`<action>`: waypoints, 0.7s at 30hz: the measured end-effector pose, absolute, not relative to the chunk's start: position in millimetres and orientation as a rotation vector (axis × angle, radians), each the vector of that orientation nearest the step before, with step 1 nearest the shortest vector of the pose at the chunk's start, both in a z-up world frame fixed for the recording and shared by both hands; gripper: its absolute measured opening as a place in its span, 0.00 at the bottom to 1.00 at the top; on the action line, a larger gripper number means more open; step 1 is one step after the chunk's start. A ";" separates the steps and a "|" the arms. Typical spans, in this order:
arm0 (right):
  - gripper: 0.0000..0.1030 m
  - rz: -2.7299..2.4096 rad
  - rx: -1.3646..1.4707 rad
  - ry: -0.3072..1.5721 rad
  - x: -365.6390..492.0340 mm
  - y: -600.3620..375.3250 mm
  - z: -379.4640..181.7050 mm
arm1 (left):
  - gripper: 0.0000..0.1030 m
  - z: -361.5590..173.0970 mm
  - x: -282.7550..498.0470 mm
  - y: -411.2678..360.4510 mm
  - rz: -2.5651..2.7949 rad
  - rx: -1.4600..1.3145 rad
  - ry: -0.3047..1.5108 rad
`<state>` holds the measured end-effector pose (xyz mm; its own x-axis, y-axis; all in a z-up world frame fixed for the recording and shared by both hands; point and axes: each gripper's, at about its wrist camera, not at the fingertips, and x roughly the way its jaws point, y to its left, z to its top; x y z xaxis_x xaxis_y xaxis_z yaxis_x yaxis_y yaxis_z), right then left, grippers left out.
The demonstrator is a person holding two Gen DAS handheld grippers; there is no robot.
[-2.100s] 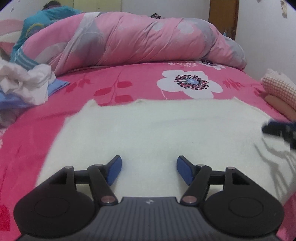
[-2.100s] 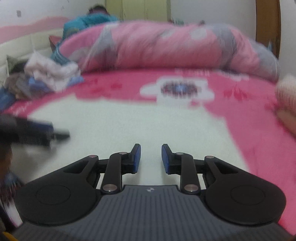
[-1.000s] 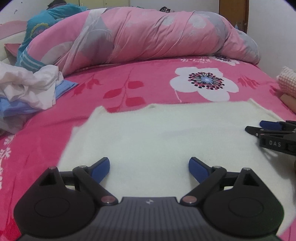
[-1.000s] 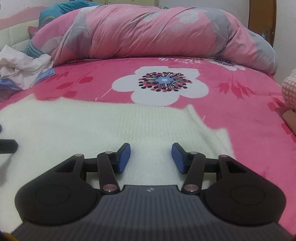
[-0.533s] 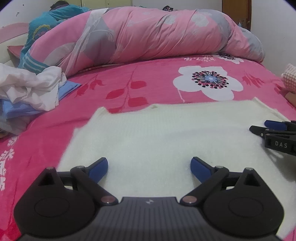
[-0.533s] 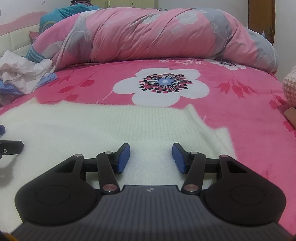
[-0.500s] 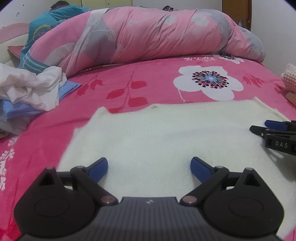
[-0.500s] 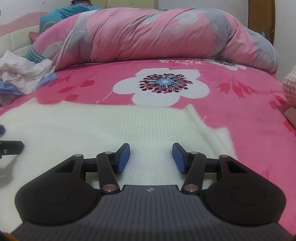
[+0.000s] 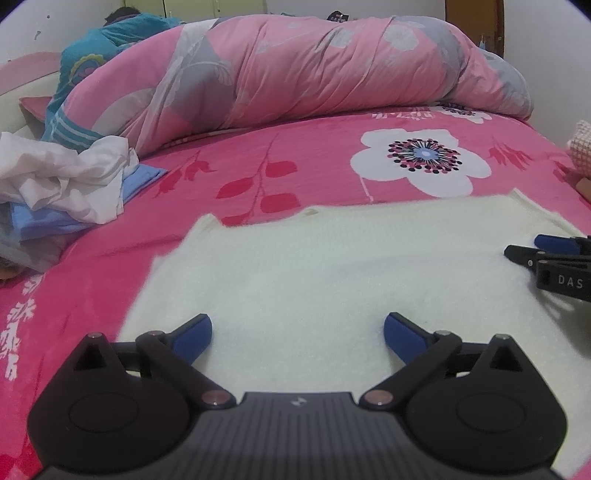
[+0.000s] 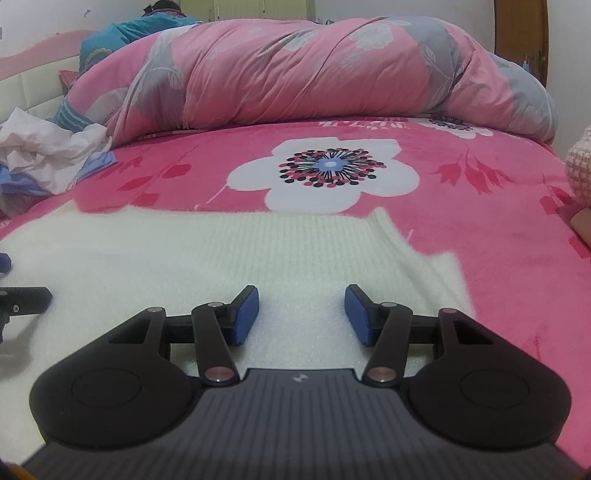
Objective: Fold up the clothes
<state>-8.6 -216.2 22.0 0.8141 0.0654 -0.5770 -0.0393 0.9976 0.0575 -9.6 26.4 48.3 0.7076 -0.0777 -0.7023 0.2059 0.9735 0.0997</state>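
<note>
A home bedroom: a bed under a pink floral bedspread [image 9: 314,166], a rolled pink duvet [image 9: 314,70], probably a wardrobe [image 10: 258,5] behind.

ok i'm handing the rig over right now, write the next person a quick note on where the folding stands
Left gripper: jaws opening wide, nothing between them, over the sweater's left part.
Right gripper: open, empty, over its right part near the ribbed edge.
Sweater lies spread flat on the pink bed. Unfolded clothes pile sits far left.
Done: sweater laid out. No fold shows yet.
Left: fold the sweater, then the pile.
</note>
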 end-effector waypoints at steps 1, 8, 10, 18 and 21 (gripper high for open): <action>0.51 0.057 0.046 0.616 -8.5 -216.7 22.0 | 0.97 49.2 -10.4 26.4 -0.154 0.174 0.764; 0.51 0.061 0.054 0.605 -9.4 -218.0 21.1 | 0.97 59.7 -10.6 27.1 -0.192 0.116 0.614; 0.51 0.061 0.056 0.602 -9.7 -218.0 20.8 | 0.91 60.1 -3.5 22.4 -0.212 0.135 0.594; 0.52 0.066 0.073 0.589 -11.3 -220.9 20.1 | 0.65 25.3 34.3 29.7 -0.183 0.104 0.703; 0.52 0.070 0.081 0.585 -12.1 -222.1 20.2 | 0.65 22.8 33.9 36.4 -0.194 0.067 0.697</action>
<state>-12.1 -222.1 20.2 0.8316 0.0891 -0.5481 -0.0430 0.9944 0.0963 33.9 36.4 22.8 0.7494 -0.1547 -0.6438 0.1996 0.9799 -0.0031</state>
